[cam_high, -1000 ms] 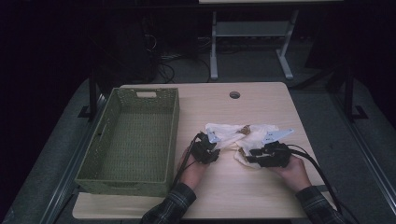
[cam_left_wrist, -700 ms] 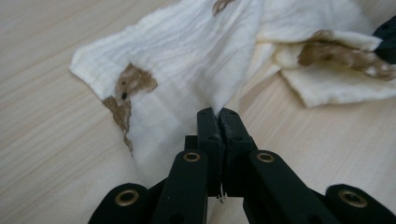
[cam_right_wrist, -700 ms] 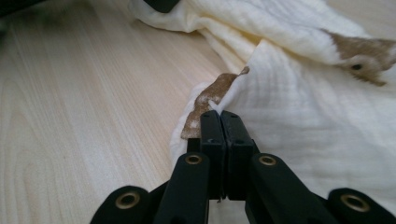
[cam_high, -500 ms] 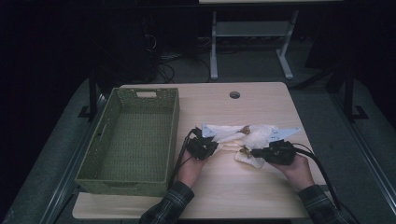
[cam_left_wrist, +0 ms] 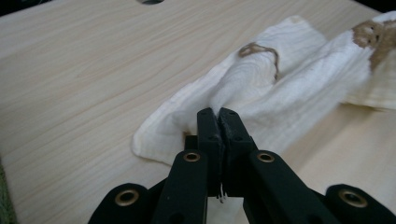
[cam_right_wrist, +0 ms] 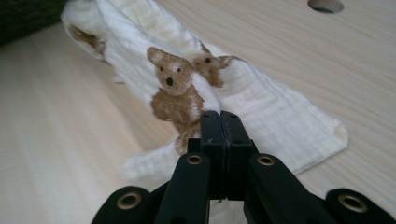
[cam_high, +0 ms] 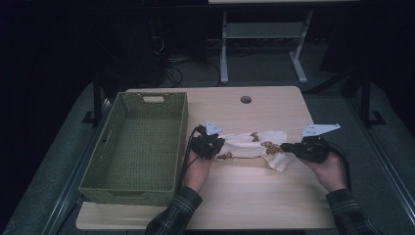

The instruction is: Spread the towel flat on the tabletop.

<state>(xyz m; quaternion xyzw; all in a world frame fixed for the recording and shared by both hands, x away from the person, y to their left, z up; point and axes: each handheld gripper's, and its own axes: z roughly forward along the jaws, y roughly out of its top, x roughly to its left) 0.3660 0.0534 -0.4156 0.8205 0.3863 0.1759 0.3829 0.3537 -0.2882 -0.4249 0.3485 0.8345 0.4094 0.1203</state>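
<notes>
Pale wooden surface (cam_high: 254, 196) beside a green woven basket (cam_high: 137, 147) carries a white bear-print cloth (cam_high: 249, 144), soft, light and limp by its look, best held at its ends, where the left gripper (cam_high: 210, 145) and right gripper (cam_high: 288, 147) each clench a fold.

1. You are working at a pale, wood-grain rectangular counter (cam_high: 274, 196) with rounded corners.
2. A small round cable hole (cam_high: 245, 99) sits near its far edge.
3. Grey carpeted floor (cam_high: 274, 68) surrounds the counter and fades into darkness further back.
4. Beyond the far edge stands a white metal table frame (cam_high: 264, 34) on splayed feet.
5. A tangle of dark cables (cam_high: 171, 68) lies on the floor at the far left.
6. The room is dim; light falls mostly on the counter.
</notes>
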